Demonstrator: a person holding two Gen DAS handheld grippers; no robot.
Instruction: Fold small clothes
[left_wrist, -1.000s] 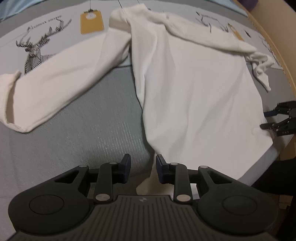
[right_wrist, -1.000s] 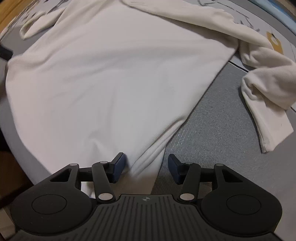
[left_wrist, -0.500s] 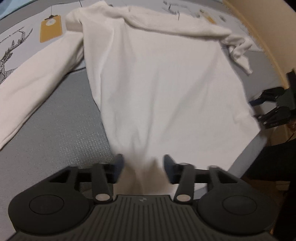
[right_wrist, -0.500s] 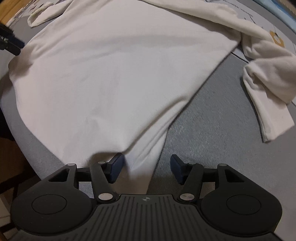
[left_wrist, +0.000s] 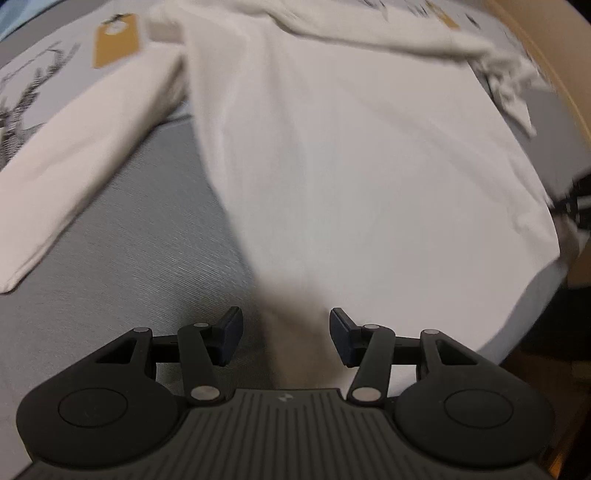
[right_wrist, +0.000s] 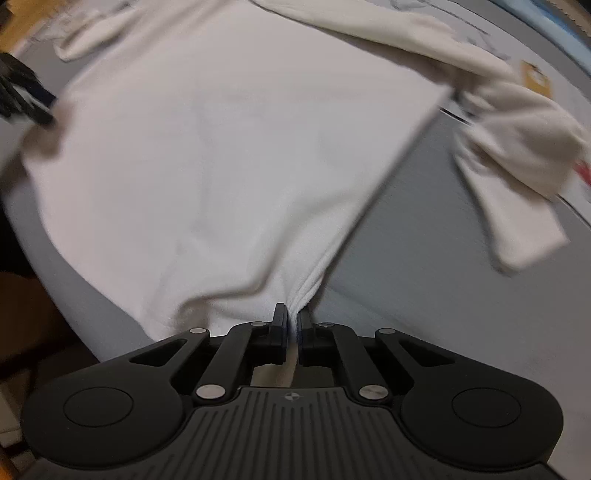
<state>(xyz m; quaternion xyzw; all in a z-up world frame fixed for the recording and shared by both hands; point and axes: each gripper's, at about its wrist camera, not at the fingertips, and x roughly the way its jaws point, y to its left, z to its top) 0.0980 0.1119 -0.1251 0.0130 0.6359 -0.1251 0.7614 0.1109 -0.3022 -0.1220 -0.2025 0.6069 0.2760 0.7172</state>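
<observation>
White cotton shirt lies spread flat on the grey surface, soft and limp, best taken by its hem corners. Right claw has clamped one corner; left claw stands wide over the other corner, not gripping.

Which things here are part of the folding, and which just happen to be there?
Part of the job:
- white long-sleeved top
- right gripper, jaws shut on its hem
- left gripper, jaws open over the hem

Just there:
- grey deer-print bedcover
- mustard tag print
</observation>
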